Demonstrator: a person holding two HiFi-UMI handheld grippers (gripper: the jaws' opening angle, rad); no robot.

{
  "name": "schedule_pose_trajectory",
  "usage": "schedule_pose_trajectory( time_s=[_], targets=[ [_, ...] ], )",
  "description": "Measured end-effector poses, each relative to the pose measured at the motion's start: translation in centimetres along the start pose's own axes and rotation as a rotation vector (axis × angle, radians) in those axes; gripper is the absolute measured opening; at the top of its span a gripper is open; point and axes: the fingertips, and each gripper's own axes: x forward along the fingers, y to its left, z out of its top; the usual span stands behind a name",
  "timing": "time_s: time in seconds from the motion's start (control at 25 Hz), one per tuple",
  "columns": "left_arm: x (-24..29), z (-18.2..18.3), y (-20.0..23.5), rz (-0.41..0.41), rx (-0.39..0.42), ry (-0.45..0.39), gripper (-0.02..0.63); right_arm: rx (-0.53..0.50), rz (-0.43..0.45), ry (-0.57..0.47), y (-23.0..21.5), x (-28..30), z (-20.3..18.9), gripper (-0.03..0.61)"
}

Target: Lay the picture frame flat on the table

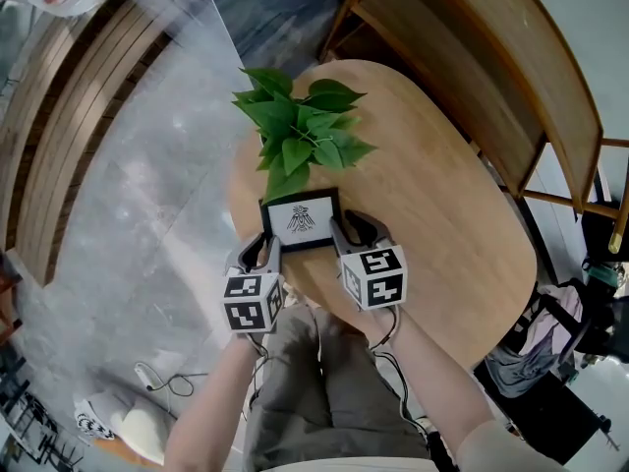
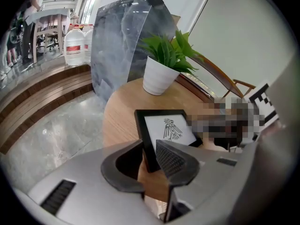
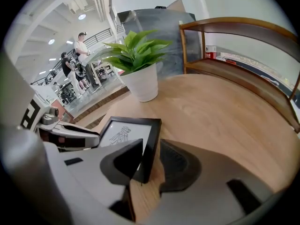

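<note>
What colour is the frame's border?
The frame has a black border, clearest in the left gripper view.

Smooth pale wood table [image 1: 442,205], matt black picture frame [image 1: 301,222], white paper print [image 2: 168,129], smooth white pot [image 2: 158,76]

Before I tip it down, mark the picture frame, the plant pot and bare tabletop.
black picture frame [image 1: 301,221]: head view, on its white bird print.
white plant pot [image 2: 158,78]: left gripper view, on its front wall.
light wooden table [image 1: 432,214]: head view, bare top right of the frame.
</note>
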Motion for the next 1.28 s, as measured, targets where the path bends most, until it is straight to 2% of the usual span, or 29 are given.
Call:
schedule_pose_trajectory(
  time_s=[0.12, 0.2, 0.36, 0.44, 0.72, 1.04, 1.28],
  targets=[
    [-1.3, 0.6, -0.2, 0.003, 0.016, -0.001, 0.078, 0.008, -0.017, -0.016, -0.7, -1.6, 0.8, 0.094],
    [-2.7, 1.6, -0.4, 0.014, 0.04, -0.014, 0.078, 0.017, -0.027, -0.029, -1.2, -3.4, 1.9, 0.072],
    [-6.9, 5.0, -1.6, 0.009, 0.043, -0.084, 0.077, -0.034, -0.026, -0.077, -0.5, -8.3, 5.4, 0.037],
    [-9.4, 7.0, -2.5, 0.011, 0.062, -0.119, 0.074, -0.065, -0.01, -0.112, 0.8, -11.1, 7.4, 0.026],
    [-19.9, 14.1, -7.4, 0.029, 0.214, -0.26, 0.04, -0.125, 0.049, -0.252, 6.2, -22.3, 14.9, 0.018],
    [-32.4, 19.4, -13.4, 0.018, 0.282, -0.393, 0.029, -0.204, 0.093, -0.404, 11.4, -35.0, 22.0, 0.013],
    [-41.9, 24.5, -17.8, 0.016, 0.335, -0.539, 0.026, -0.262, 0.125, -0.523, 14.5, -44.0, 26.3, 0.008]
  ],
)
